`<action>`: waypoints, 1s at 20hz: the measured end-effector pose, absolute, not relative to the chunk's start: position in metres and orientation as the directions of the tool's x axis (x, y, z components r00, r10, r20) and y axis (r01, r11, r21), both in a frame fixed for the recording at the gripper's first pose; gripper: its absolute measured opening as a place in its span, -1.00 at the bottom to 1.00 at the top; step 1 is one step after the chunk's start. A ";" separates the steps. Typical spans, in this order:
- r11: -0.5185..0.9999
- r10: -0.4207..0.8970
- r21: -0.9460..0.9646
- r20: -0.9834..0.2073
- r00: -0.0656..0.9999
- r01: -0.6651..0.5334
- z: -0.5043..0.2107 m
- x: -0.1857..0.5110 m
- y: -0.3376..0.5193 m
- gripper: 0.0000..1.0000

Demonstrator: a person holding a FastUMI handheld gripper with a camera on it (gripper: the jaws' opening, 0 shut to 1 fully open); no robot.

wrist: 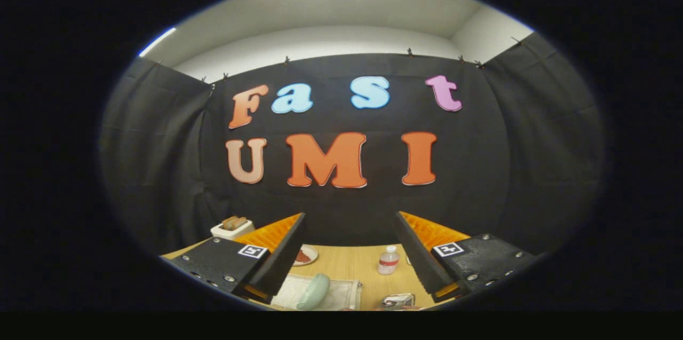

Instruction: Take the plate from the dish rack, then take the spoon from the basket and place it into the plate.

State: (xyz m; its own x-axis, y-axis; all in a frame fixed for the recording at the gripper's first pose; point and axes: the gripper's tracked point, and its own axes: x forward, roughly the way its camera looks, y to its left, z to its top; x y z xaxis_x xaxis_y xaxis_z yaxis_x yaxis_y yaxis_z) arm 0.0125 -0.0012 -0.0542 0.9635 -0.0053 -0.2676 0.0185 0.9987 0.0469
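Two fingers of the gripper stand wide apart with nothing between them, raised well above the wooden bench and aimed more at the black cloth wall than at the work. Nearest, below the gap, a pale green plate stands on edge in a white wire-like dish rack; the rack's near part is cut off and its left end is hidden behind the left finger. Just to the right of the rack lies something shiny and crumpled-looking, too cut off to identify; whether it is the basket or holds the spoon I cannot tell. Farther back, a small clear plastic bottle with a red label stands upright near the right finger. At the bench's far left, a small round dish with something reddish on it peeks from behind the left finger, and beyond it a white toaster with brown slices sits by the back edge.
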 end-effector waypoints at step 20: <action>0.981 0.196 0.157 -0.799 0.568 -0.117 -0.203 0.024 0.058 0.92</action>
State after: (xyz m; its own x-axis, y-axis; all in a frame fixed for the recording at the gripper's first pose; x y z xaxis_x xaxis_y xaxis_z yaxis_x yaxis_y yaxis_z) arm 0.0237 0.0579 -0.2032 0.5682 0.1960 -0.7992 -0.1171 0.9806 0.1573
